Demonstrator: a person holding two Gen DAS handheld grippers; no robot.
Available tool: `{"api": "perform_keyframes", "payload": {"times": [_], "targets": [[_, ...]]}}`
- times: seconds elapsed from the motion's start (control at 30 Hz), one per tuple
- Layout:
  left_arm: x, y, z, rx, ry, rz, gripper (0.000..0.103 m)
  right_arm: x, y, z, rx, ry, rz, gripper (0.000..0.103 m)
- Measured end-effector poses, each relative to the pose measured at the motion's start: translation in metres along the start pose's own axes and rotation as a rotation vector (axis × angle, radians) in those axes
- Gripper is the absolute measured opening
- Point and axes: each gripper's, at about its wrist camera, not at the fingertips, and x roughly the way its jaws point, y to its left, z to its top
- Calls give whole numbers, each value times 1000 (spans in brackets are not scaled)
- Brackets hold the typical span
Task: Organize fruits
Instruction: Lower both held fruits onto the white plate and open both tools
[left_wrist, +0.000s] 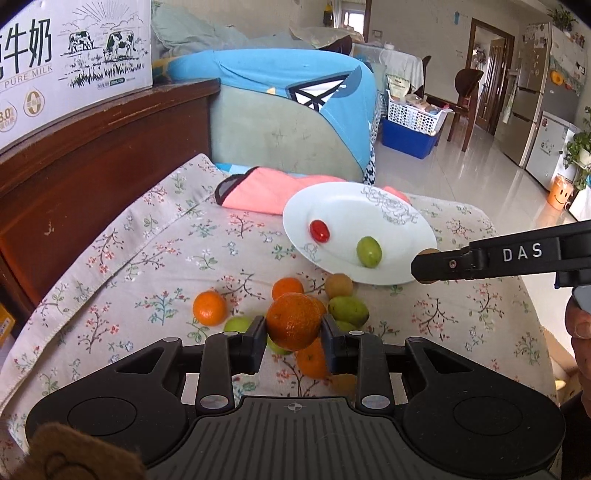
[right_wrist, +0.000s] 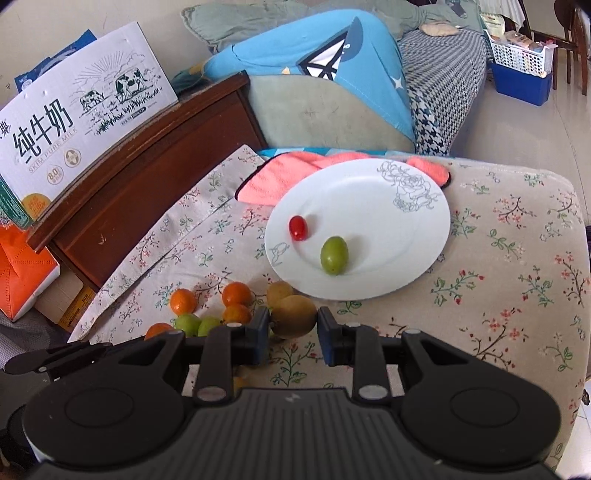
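Fingers of the left gripper (left_wrist: 294, 332) pinch a mandarin orange (left_wrist: 293, 320) from both sides, the fruit raised above the floral tablecloth (left_wrist: 155, 258). Right gripper (right_wrist: 291, 332) has its fingers closed on a brownish-yellow kiwi-like fruit (right_wrist: 293, 315) at the near edge of the white plate (right_wrist: 388, 236); whether that fruit is lifted or still on the cloth cannot be told. In the left wrist view the right gripper (left_wrist: 428, 266) shows side-on at the right, a sliver of brown fruit visible at its tip beside the plate rim.

Plate: white with a grey rose line drawing, lying on the far middle of the cloth, its far edge overlapping a pink cloth (right_wrist: 266, 181). On it, a red cherry tomato (right_wrist: 297, 228) to the left and a green oval fruit (right_wrist: 334, 255) just right and nearer (apart, not touching).

Loose pile near-left of the plate: several small oranges (right_wrist: 183, 301), green fruits (right_wrist: 186, 323), and a second brownish fruit (right_wrist: 279, 291) just beyond the gripped one. Left view shows another orange (left_wrist: 209, 308) left of the held one and a green fruit (left_wrist: 348, 310) to its right.

Left side: dark wooden cabinet (right_wrist: 147, 177) carrying a milk carton box (right_wrist: 81, 118) (printed with cows). Beyond the table, a sofa with a blue cover (right_wrist: 314, 74).
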Motion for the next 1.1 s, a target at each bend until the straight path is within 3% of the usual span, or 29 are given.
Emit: {"api": "perform_keyframes", "payload": {"times": [0.27,0.5,1.1], "targets": [[21,0,39,5,-17,-27,29,-2,-25,33,72,-38,11,28],[50,-11,62,-9,4,-93,29,12,-43,47,138,-30,0,28],[115,-26,78,-5,87,-131,29,53,-78,62,314,36,-17,28]]}}
